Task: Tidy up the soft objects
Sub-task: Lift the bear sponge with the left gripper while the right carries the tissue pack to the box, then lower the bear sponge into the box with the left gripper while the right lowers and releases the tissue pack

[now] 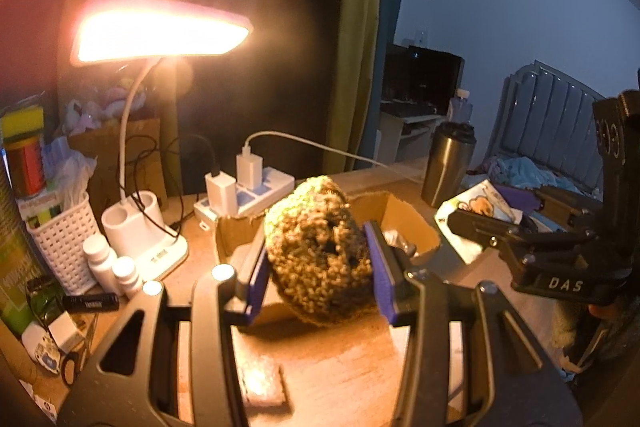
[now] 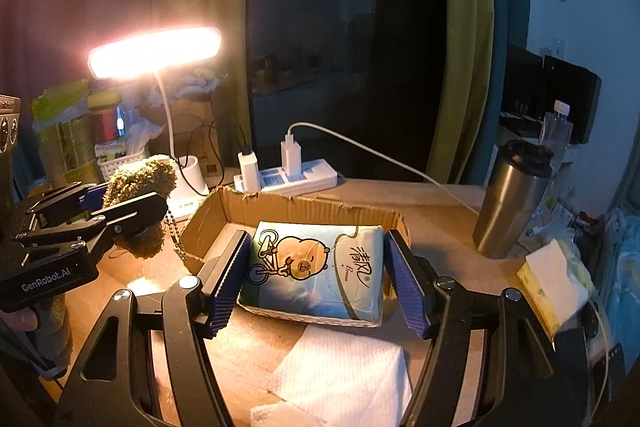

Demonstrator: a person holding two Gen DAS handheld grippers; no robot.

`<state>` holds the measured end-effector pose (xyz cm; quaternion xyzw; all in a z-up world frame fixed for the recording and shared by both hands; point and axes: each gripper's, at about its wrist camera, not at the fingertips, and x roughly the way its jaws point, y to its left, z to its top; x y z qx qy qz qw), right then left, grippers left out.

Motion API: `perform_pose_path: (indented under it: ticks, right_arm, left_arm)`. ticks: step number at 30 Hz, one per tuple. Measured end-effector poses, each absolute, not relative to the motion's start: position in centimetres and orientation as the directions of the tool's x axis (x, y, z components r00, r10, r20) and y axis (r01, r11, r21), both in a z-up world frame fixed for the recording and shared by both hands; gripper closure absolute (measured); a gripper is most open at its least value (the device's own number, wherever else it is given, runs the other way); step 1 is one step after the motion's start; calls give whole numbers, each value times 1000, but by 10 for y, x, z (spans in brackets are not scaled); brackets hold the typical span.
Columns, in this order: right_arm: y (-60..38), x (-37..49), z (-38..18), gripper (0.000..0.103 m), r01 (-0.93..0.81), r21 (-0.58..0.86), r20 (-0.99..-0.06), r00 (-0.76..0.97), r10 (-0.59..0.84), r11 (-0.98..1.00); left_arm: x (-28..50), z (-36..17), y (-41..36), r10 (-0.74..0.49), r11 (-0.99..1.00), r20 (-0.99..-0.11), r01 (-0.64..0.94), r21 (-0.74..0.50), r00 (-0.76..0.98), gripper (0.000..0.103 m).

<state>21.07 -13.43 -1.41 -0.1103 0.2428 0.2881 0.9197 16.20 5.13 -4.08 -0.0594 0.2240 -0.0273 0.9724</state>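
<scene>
grippers both loaded: my left gripper (image 1: 318, 259) clamps the crocheted ball (image 1: 320, 247), my right gripper (image 2: 316, 273) the tissue pack (image 2: 316, 269); next i lower each into the cardboard box (image 2: 280, 205).

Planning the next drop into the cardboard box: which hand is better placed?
Probably right: its jaws hold the tissue pack directly above the cardboard box; the left's crocheted toy hangs beside it.

My left claw (image 1: 316, 263) grips the knitted ball (image 1: 318, 251) above the desk (image 1: 352, 367), just before the cardboard box (image 2: 280, 205). My right claw (image 2: 320, 279) clamps the tissue pack (image 2: 316, 271) over the box's near edge. Behind the box lies the power strip (image 2: 296, 179) at the desk's far edge, the lamp (image 1: 136, 227) to its left, the steel tumbler (image 2: 508, 199) to the right. A paper towel (image 2: 344, 375) lies near me.
</scene>
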Motion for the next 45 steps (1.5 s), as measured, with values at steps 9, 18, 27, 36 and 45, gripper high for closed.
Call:
perform_pose_path:
  ticks: [9,18,27,36,45]
  right_arm:
    - [-131,224,-5,33,-579,-81,-460,744,485,811]
    - [-134,243,-2,33,-573,-87,-428,760,489,815]
    - [-141,267,4,33,-554,-80,-387,784,486,829]
    - [-142,291,-4,33,-556,-52,-378,780,499,829]
    - [-135,319,-27,33,-578,-3,-410,745,526,816]
  left_arm:
    - [176,-33,53,-54,990,-396,-1,-139,917,58]
    - [190,-22,50,-22,990,-352,-27,-135,936,58]
    - [208,-26,47,11,990,-325,-56,-128,946,58]
    - [229,-37,51,32,988,-324,-78,-130,945,58]
    - [257,-61,50,16,988,-370,-71,-136,929,58]
